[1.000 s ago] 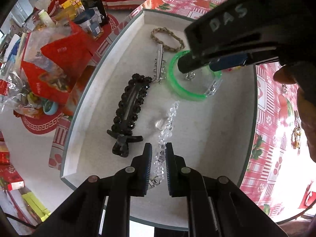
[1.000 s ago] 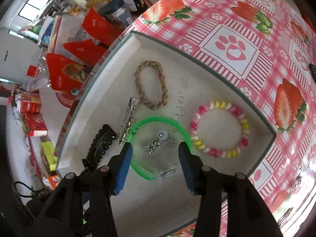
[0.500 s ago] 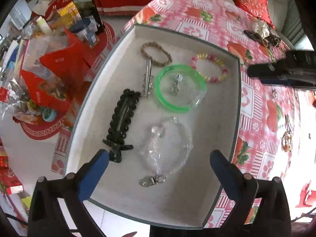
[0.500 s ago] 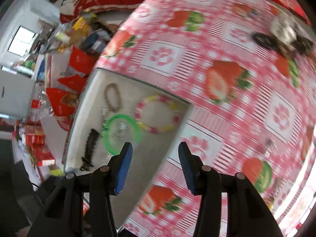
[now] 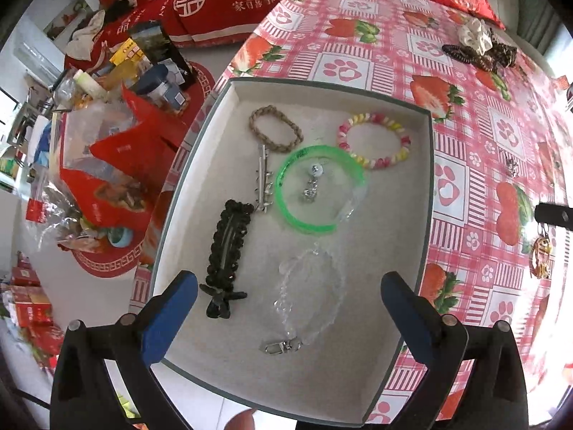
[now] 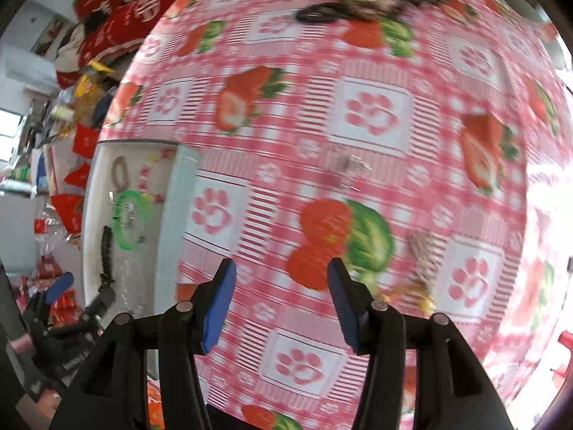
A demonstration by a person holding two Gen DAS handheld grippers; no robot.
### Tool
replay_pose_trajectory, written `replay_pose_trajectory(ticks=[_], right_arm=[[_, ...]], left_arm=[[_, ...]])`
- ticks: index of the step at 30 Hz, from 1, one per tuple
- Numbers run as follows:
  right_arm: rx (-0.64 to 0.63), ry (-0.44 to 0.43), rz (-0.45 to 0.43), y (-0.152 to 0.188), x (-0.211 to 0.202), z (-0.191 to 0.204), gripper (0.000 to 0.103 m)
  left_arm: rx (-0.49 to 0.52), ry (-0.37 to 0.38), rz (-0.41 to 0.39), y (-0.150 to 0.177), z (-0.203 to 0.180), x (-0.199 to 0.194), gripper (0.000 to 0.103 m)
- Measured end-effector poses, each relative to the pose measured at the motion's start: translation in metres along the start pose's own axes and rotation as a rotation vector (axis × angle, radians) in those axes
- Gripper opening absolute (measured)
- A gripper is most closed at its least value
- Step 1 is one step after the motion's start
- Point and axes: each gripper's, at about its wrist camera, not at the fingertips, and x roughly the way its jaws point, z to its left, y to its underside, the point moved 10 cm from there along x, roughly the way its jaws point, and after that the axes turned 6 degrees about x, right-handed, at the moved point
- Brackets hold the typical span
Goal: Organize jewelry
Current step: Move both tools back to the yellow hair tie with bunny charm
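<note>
Release of the clear bead chain (image 5: 308, 294) into the tray (image 5: 428, 186) leaves the left gripper (image 5: 286, 308) spread empty, while the right gripper (image 6: 281, 304), also released, has swung toward loose tabletop (image 6: 372, 114) pieces.

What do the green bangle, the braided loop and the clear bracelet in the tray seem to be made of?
Green bangle: probably translucent plastic, glossy; light shows through its rim.
Braided loop: tan cord or rope, matte; plaited strands show.
Clear bracelet: glass or acrylic beads, see-through, with a shiny metal clasp.
</note>
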Motion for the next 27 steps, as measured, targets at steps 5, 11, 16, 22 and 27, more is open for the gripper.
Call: replay_pose_trajectory(ticks=[5,11,16,22,27], right_arm=[[0.056,0.038,0.005,0.018,-0.005,-0.04,0.063],[0.166,0.086,0.029,0.049,-0.003,-0.097,0.064],[0.221,0.13,0.038,0.066,0.0,-0.128,0.064],[0.242,0.104,0.026,0.067,0.003,-0.134,0.064],[0.248,0.11,-0.007,0.059,0.006,-0.135,0.064]], left_arm=[[0.054,0.061,0.023,-0.008,-0.025,-0.001,0.103],[0.126,0.124,-0.015,-0.027,-0.065,-0.018,0.103],[0.183,0.158,-0.038,-0.045,-0.104,-0.03,0.103],[0.245,0.198,-0.026,-0.062,-0.148,-0.031,0.103],[0.27,0.234,0.002,-0.069,-0.178,-0.021,0.103]])
